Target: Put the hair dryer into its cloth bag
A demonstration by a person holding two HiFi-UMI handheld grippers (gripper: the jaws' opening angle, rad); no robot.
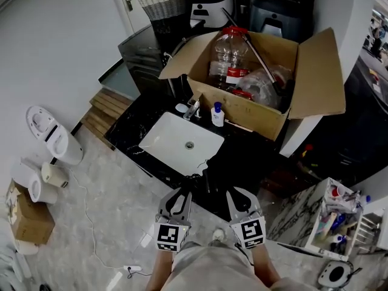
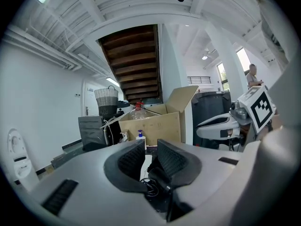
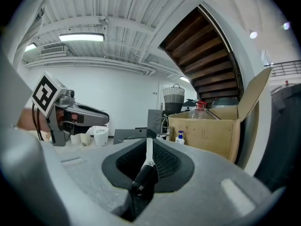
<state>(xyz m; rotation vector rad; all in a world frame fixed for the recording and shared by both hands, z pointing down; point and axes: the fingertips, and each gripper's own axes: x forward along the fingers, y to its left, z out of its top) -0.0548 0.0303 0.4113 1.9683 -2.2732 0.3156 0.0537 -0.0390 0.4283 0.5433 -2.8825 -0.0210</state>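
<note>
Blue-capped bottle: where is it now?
Head view, centre: the bottle stands on the black counter, just right of the faucet, in front of the cardboard box.

No legible text or labels

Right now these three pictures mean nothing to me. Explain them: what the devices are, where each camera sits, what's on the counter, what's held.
No robot: a person carries a two-jaw clamp in each hand, the left gripper and the right gripper; the marked cubes are part of them. The head view looks down from the person's head; each gripper view looks along its own jaws. A black counter holds a white sink, a tap, a blue-capped bottle and a cardboard box of plastic bottles. The left jaws are shut on a black cord, the right on a slim black piece. What those belong to I cannot tell.
</note>
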